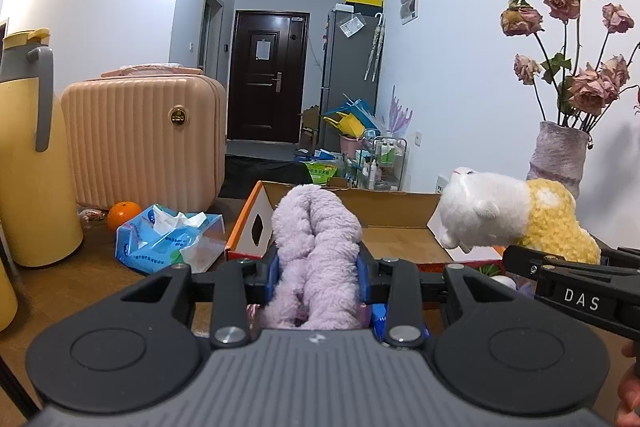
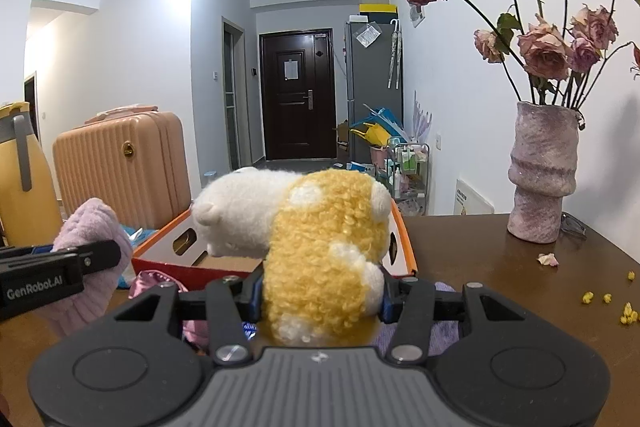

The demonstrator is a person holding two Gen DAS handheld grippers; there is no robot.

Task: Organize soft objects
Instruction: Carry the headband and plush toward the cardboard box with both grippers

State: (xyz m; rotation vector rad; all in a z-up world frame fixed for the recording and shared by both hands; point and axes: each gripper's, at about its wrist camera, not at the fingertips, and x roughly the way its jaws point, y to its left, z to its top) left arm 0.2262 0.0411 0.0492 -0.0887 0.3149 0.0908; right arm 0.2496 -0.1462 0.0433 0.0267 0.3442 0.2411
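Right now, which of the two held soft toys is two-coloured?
The white-and-yellow plush animal in the right gripper; the fuzzy toy in the left gripper is lilac all over.

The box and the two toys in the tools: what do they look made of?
Box: looks like corrugated cardboard, matte brown inside, with printed orange and white outer walls and cut-out handle holes.
Purple toy: fuzzy plush, seemingly fleece, pile dented by the left tool.
White and yellow toy: white part smooth plush, yellow part curly and looped, possibly yarn or boucle.
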